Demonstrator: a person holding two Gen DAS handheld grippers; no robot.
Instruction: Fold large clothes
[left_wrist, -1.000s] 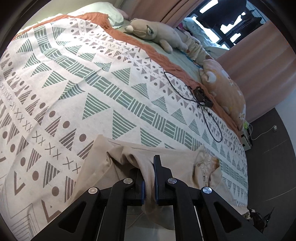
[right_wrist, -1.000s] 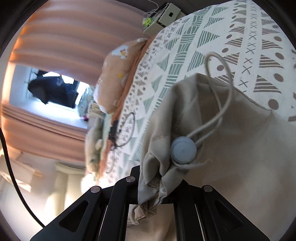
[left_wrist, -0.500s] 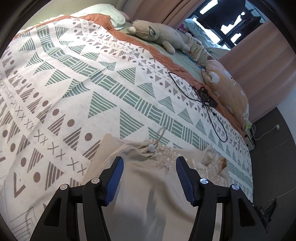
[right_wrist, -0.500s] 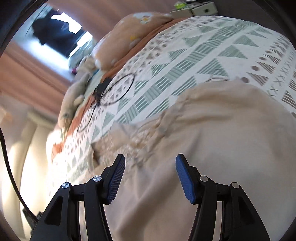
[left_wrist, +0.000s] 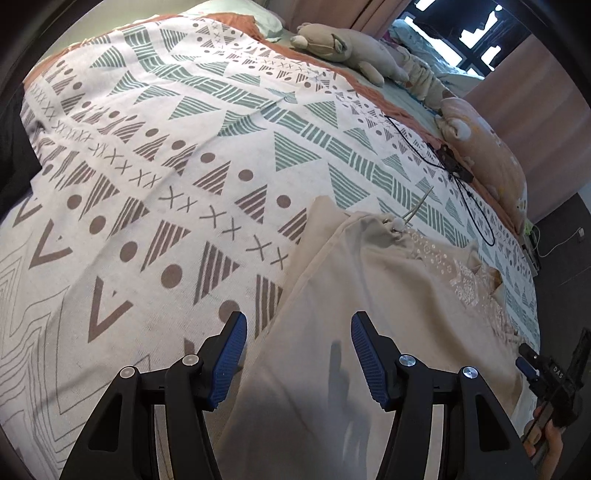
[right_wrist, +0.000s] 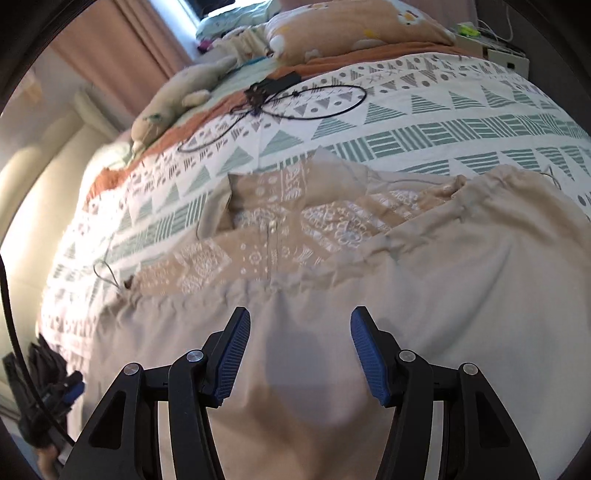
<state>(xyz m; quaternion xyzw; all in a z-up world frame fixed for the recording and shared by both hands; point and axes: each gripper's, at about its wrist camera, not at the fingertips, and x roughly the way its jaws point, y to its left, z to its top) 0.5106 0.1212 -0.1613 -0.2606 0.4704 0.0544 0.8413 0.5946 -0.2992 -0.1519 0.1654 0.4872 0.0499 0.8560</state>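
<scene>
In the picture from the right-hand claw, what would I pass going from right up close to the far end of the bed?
Right claw, open → plain beige garment → its patterned lace panel → patterned bedspread → looped black cable → orange plush pillow.

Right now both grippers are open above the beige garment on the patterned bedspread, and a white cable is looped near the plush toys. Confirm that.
One thing is wrong: the cable looped near the plush toys is black, not white, as the right wrist view shows. The rest holds: the left gripper and right gripper are open above the beige garment on the patterned bedspread.
</scene>
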